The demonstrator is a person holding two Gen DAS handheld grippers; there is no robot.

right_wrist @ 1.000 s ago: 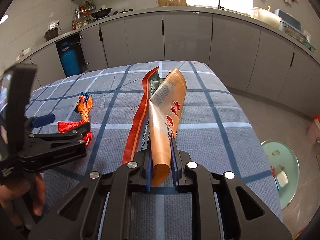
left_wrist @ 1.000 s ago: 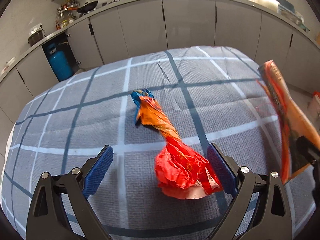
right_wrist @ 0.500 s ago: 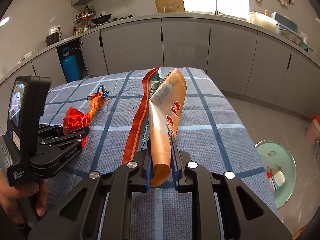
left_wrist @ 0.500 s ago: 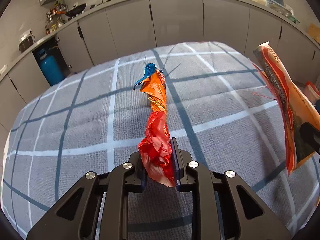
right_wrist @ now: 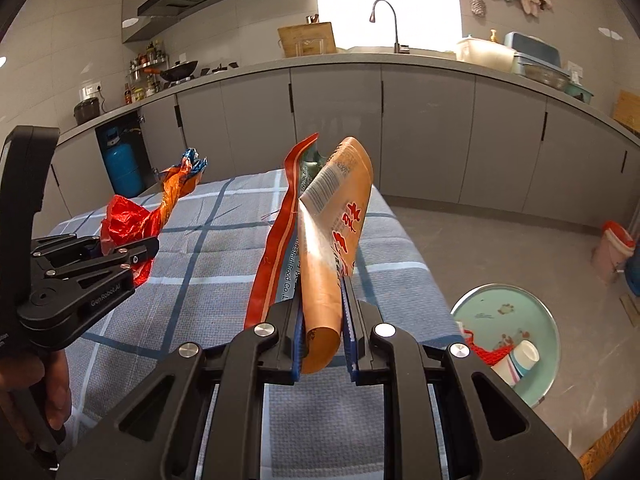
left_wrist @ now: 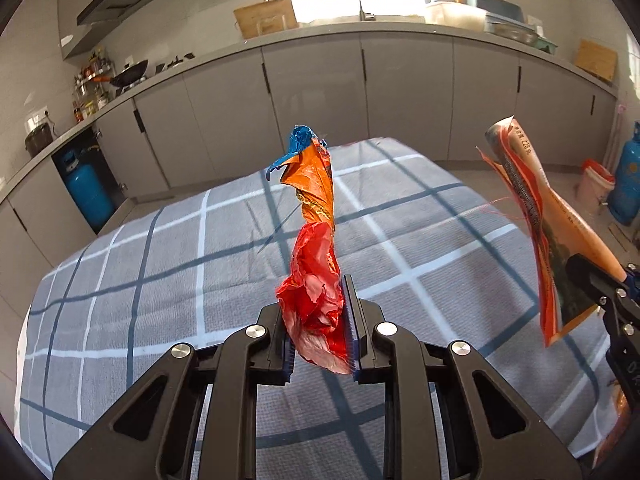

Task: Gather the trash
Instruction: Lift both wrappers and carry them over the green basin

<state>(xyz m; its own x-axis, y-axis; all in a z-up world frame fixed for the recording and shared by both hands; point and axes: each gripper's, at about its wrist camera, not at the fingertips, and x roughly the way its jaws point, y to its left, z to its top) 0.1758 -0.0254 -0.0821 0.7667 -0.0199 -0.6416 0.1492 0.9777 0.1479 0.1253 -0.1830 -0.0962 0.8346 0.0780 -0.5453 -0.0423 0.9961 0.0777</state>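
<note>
My left gripper (left_wrist: 318,336) is shut on a twisted red, orange and blue plastic wrapper (left_wrist: 316,240) and holds it up off the checked tablecloth (left_wrist: 160,280). The wrapper also shows in the right wrist view (right_wrist: 136,224), in the left gripper (right_wrist: 116,256). My right gripper (right_wrist: 322,340) is shut on an orange snack bag (right_wrist: 332,240) with a red torn strip, held above the table's right part. That bag shows at the right of the left wrist view (left_wrist: 536,224).
A pale green basin (right_wrist: 508,340) with a cup and red scraps stands on the floor right of the table. A pink bucket (right_wrist: 612,252) stands further right. Grey kitchen cabinets (left_wrist: 320,92) run behind the table, with a blue gas cylinder (left_wrist: 86,192).
My left gripper closed on the red wrapper and lifted it off the cloth. My right gripper kept hold of the snack bag and rose a little.
</note>
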